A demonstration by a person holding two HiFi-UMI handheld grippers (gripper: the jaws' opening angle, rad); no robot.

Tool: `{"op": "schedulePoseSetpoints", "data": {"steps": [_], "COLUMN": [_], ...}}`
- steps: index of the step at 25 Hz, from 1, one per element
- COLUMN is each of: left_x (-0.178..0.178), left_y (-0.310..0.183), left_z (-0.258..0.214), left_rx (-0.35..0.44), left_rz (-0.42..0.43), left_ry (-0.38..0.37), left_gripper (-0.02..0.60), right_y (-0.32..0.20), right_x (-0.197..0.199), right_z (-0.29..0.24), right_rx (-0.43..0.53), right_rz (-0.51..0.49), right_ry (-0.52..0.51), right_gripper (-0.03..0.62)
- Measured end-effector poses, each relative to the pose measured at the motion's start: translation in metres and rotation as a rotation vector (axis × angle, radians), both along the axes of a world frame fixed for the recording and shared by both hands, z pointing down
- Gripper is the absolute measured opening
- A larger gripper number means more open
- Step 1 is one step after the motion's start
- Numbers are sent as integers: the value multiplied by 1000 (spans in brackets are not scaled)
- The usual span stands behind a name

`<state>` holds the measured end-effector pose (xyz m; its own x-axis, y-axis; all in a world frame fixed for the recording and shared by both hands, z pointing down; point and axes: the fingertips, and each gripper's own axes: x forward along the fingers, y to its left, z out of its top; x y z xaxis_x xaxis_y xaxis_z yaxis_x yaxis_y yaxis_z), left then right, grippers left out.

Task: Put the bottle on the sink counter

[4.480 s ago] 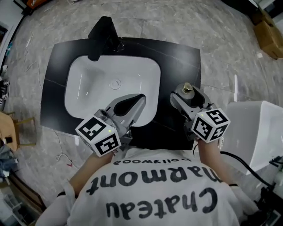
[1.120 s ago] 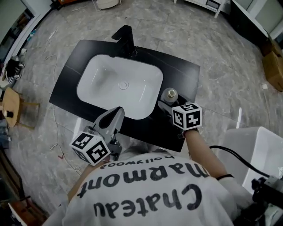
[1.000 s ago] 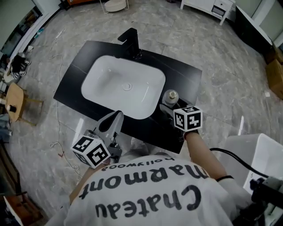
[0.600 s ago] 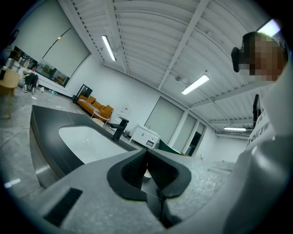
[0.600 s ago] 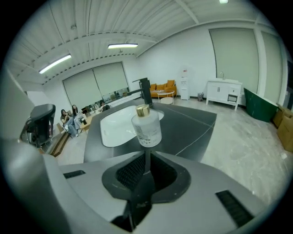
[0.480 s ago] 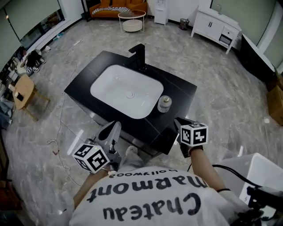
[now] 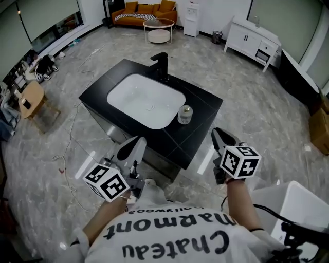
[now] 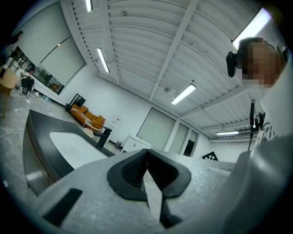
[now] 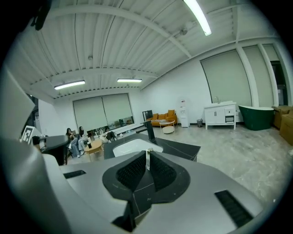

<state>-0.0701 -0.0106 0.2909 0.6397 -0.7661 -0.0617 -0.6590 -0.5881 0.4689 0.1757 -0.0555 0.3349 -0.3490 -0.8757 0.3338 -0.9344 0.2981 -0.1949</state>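
Observation:
The small clear bottle [image 7: 184,114] with a pale cap stands upright on the black sink counter [image 7: 201,128], just right of the white basin [image 7: 144,100]. Neither gripper touches it. My right gripper [image 7: 218,135] hangs off the counter's near right corner; its jaws have just been closing, with nothing between them. In the right gripper view the right gripper [image 9: 147,154] has its tips together, pointing at the basin [image 9: 130,147] and black faucet [image 9: 149,130]. My left gripper [image 7: 135,146] sits below the counter's front edge. Seen from its own camera, the left gripper [image 8: 146,151] is shut and empty.
A black faucet [image 7: 162,64] rises at the back of the counter. A wooden stool [image 7: 31,97] and loose cables lie on the floor to the left. A white tub [image 7: 303,205] stands at lower right. A white cabinet [image 7: 254,37] and an orange sofa [image 7: 144,7] are farther off.
The right gripper let go of the bottle, closed its jaws and drew back from the counter. The left gripper pulled back too. The bottle stays standing beside the basin.

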Motion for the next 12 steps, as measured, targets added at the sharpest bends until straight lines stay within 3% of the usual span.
{"op": "schedulePoseSetpoints", "data": {"steps": [6, 12], "left_x": [-5, -12], "left_y": [28, 42], "left_z": [-2, 5], "left_rx": [-20, -47], "left_rz": [-27, -70], "left_ry": [36, 64], "left_gripper": [15, 15], "right_y": [14, 24], "right_x": [4, 3], "right_z": [-21, -19], "right_rx": [52, 73], "right_rz": [4, -23], "right_ry": [-49, 22], "right_gripper": [26, 26]}}
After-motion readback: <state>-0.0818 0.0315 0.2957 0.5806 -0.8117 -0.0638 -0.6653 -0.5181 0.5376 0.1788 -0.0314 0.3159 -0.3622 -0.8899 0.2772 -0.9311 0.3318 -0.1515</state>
